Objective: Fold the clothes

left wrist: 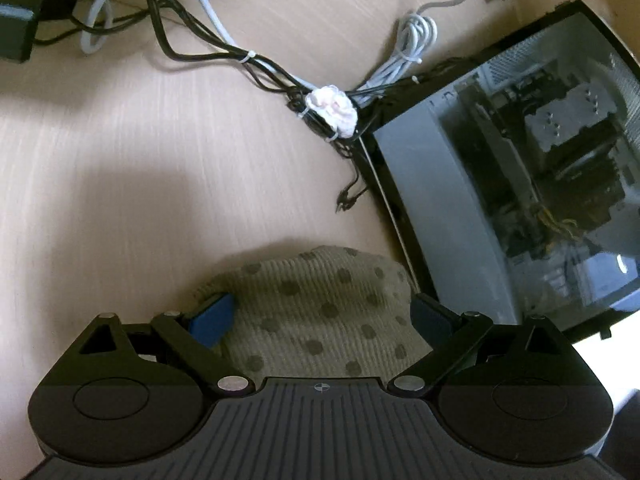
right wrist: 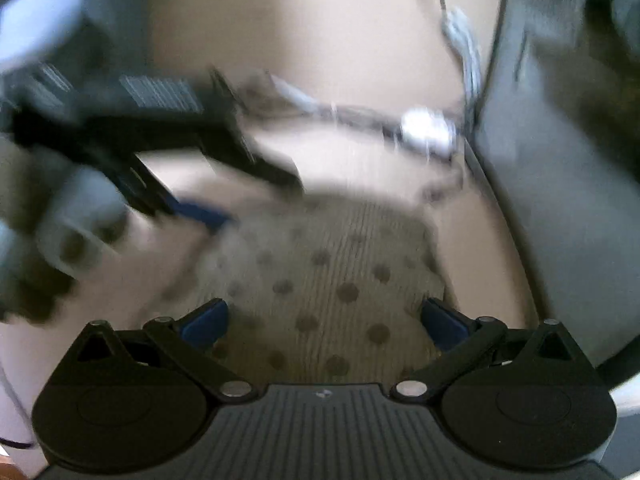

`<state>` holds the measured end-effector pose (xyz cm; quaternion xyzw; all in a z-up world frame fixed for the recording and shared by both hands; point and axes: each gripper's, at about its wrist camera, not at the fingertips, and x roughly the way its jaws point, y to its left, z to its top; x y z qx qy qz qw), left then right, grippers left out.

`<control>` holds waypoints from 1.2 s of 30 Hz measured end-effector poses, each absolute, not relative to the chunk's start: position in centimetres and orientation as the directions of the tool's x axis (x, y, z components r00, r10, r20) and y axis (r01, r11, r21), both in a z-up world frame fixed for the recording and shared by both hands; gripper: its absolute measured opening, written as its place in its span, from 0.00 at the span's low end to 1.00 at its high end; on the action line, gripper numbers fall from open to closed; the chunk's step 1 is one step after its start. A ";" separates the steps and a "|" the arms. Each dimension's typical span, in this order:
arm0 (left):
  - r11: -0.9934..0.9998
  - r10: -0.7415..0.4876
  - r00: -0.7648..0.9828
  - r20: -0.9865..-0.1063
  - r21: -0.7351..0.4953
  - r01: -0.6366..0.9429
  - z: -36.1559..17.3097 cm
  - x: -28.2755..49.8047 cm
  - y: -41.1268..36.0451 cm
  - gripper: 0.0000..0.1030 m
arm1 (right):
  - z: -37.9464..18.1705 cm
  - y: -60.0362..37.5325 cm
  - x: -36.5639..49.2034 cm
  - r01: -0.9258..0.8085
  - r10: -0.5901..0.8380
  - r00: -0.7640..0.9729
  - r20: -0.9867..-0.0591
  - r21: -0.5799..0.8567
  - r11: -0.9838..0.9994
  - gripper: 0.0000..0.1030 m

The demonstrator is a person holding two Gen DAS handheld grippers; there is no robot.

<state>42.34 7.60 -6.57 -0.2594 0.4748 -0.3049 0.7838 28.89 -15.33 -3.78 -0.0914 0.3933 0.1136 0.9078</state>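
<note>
Spotted cloth on a crowded tabletop

Both tongs, left (left wrist: 322,316) and right (right wrist: 324,320), gape wide and empty over the dotted knit garment (left wrist: 320,304), hemmed by a glass-sided computer case (left wrist: 520,168) and bundled cables (left wrist: 256,64); the right view is blurred.

Ribbed knit cloth garment (left wrist: 320,308) with dull woven dots, pale matt wood-grain table (left wrist: 140,140), glossy glass-sided computer case (left wrist: 520,168), matt black ridged plastic left gripper (left wrist: 322,312) with metal pivot pins, smooth rubbery cables (left wrist: 192,32), right wrist view blurred.

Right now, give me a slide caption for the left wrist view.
Open left gripper over a dotted garment beside a glass-sided computer case.
</note>
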 end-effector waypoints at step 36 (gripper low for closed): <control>0.876 -0.480 0.500 -0.721 -0.420 0.237 -5.7 31.0 3.7 0.76 | -4.5 -22.1 25.9 -0.204 0.281 0.670 -0.687 0.193 0.960 0.61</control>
